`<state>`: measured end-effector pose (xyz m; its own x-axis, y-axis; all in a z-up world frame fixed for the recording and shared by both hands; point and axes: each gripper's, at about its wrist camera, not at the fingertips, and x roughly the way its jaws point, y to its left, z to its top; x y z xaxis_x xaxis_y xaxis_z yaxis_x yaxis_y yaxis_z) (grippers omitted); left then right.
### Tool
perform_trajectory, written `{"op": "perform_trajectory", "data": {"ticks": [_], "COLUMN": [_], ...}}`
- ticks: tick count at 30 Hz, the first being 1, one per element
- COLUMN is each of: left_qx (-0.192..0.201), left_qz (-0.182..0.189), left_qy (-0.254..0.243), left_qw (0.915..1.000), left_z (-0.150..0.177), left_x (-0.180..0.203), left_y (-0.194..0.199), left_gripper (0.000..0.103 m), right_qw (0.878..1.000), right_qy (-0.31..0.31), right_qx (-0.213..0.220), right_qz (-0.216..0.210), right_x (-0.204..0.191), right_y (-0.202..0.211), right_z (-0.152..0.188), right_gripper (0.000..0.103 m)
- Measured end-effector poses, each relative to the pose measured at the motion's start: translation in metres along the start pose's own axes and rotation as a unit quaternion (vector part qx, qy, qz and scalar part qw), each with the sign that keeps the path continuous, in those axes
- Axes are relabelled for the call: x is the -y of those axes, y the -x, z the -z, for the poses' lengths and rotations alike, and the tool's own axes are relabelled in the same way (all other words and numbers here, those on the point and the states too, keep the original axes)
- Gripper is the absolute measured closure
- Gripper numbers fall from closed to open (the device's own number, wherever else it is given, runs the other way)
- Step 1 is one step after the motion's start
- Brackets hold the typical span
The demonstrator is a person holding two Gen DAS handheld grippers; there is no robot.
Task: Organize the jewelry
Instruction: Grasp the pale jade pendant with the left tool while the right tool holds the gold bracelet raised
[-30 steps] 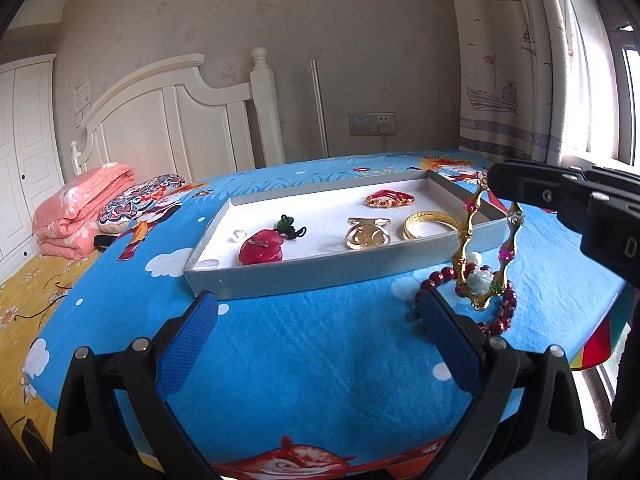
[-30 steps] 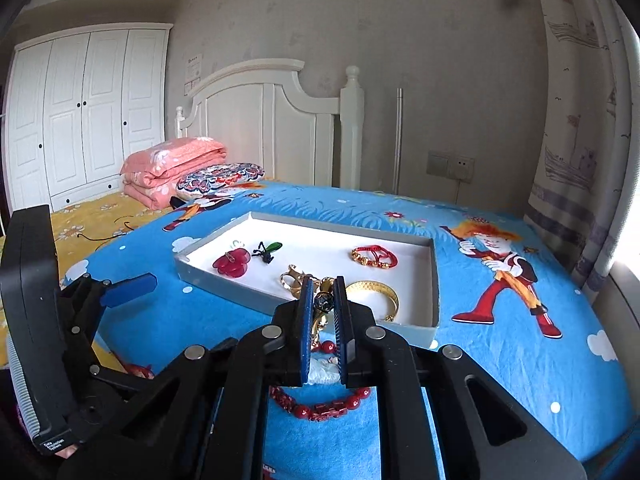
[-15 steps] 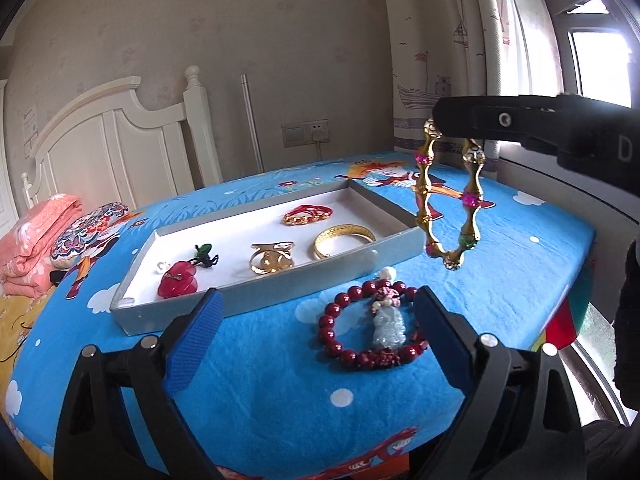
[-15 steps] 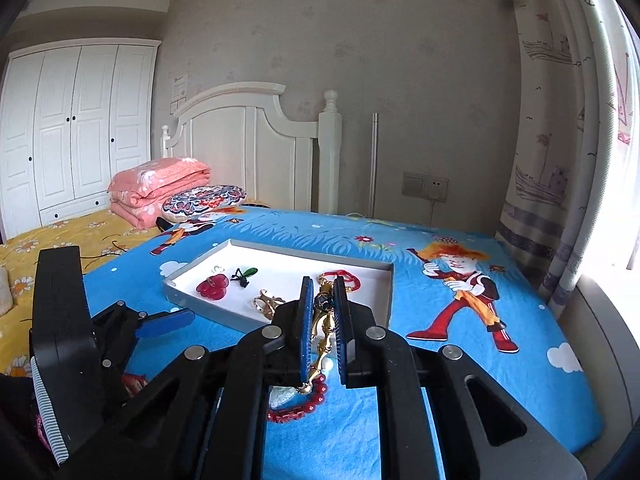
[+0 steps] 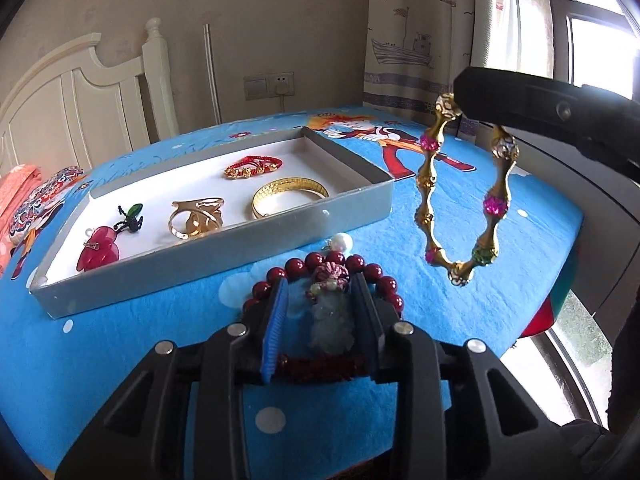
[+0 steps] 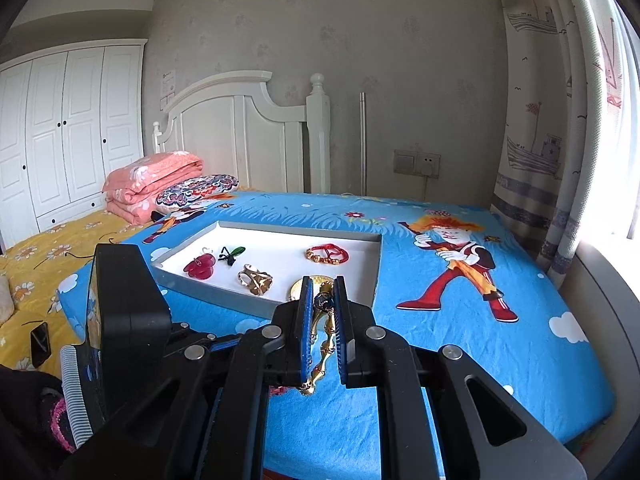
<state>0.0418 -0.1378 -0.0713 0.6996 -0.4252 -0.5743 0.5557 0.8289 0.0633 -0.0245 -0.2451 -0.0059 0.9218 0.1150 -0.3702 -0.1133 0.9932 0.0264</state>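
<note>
While the right gripper [image 6: 322, 304] pinches a gold link bracelet [image 5: 460, 208] with pink stones, dangling above the blue sheet [image 5: 520, 240] right of the grey tray [image 5: 224, 252], the left gripper [image 5: 318, 300] straddles a red bead bracelet [image 5: 336, 264] with pale pendant, fingers narrowed, probably not yet gripping.

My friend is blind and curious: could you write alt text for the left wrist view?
The left gripper straddles a red bead bracelet lying on a blue cartoon bedsheet. To its right, a gold link bracelet dangles from the right gripper. Behind lies a grey tray of jewelry.
</note>
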Motion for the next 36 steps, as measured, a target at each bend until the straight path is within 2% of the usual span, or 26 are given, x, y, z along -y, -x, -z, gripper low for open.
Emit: {"op": "perform_trajectory", "data": {"ticks": [2, 4, 6, 10, 14, 17, 25, 28, 36], "left_qx": [0.002, 0.005, 0.009, 0.048, 0.066, 0.073, 0.103, 0.118, 0.113], "left_qz": [-0.003, 0.005, -0.001, -0.025, -0.048, -0.087, -0.133, -0.139, -0.142], "left_qy": [-0.004, -0.005, -0.007, 0.012, 0.027, 0.048, 0.077, 0.082, 0.096], "left_qw": [1.0, 1.0, 0.9999, 0.9984, 0.9963, 0.9924, 0.9827, 0.9799, 0.9787], "left_z": [0.0, 0.0, 0.0, -0.004, -0.005, -0.003, 0.004, 0.006, 0.011], "left_x": [0.001, 0.001, 0.003, -0.005, -0.014, -0.026, -0.044, -0.046, -0.055], "left_y": [0.0, -0.001, 0.0, 0.02, 0.035, 0.044, 0.071, 0.084, 0.093], "left_gripper": [0.071, 0.083, 0.084, 0.084, 0.084, 0.084, 0.084, 0.084, 0.084], "right_qw": [1.0, 1.0, 1.0, 1.0, 1.0, 1.0, 1.0, 1.0, 1.0], "right_qy": [-0.001, -0.001, 0.0, 0.004, 0.005, 0.001, -0.003, 0.002, 0.02], "right_qx": [-0.004, -0.005, -0.006, -0.002, -0.003, -0.012, -0.025, -0.024, -0.023], "right_qz": [-0.001, -0.002, -0.003, -0.006, -0.008, -0.004, -0.004, -0.003, 0.002], "right_x": [-0.001, -0.001, -0.003, -0.006, -0.011, -0.012, -0.018, -0.024, -0.035], "right_y": [-0.002, -0.003, -0.002, -0.002, -0.004, -0.008, -0.016, -0.016, -0.017], "right_z": [0.002, 0.003, 0.003, 0.001, 0.003, 0.007, 0.013, 0.016, 0.019], "right_gripper": [0.092, 0.092, 0.092, 0.092, 0.092, 0.092, 0.092, 0.092, 0.092]}}
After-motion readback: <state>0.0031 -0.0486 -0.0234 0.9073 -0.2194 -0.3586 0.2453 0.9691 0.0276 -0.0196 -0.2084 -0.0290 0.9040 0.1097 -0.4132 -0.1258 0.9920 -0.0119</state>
